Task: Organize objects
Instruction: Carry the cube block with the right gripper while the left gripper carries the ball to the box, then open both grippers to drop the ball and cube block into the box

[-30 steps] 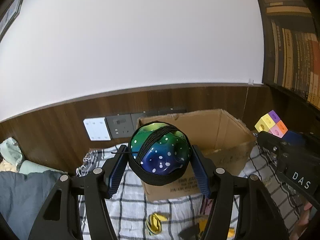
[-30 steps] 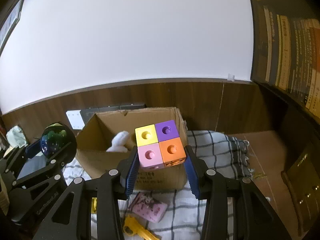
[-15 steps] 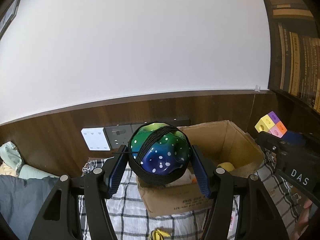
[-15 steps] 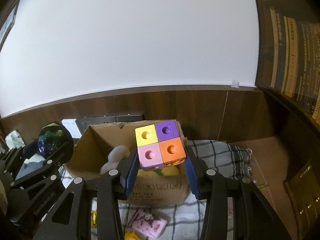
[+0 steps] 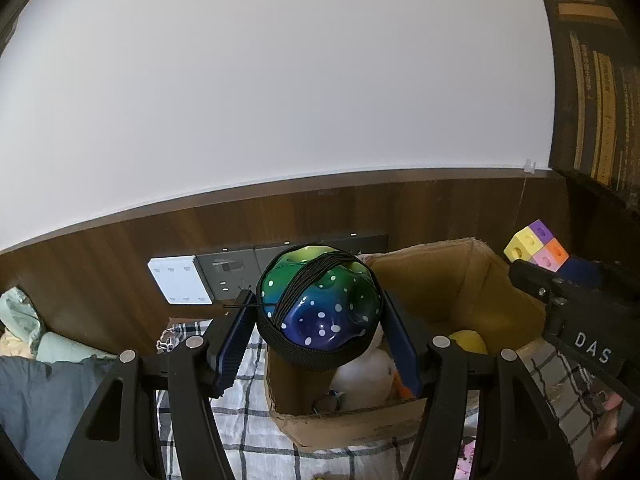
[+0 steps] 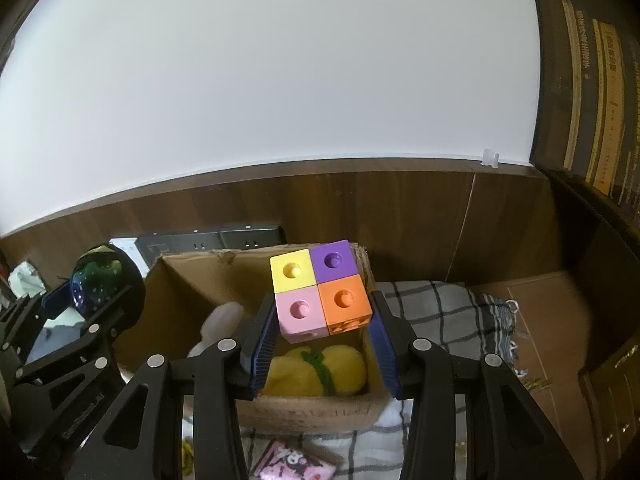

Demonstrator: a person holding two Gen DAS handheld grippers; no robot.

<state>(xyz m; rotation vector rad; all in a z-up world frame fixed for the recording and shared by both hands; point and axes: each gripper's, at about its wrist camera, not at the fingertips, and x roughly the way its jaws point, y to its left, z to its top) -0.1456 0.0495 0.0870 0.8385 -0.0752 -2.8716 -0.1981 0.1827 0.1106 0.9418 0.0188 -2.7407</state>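
Left gripper (image 5: 318,330) clamps the spotted ball (image 5: 320,304); right gripper (image 6: 324,336) clamps the block cube (image 6: 320,288), both above the cardboard box (image 6: 304,410). Simultaneous release risks collision or bounce-out.

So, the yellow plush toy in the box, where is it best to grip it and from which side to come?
Grip the plush at its middle, where the green band crosses and narrows it. Come from above through the open top of the box, since cardboard walls block every side. It lies lengthwise, so place the fingers across the short way. Both grippers are full now, the right with the blocks.
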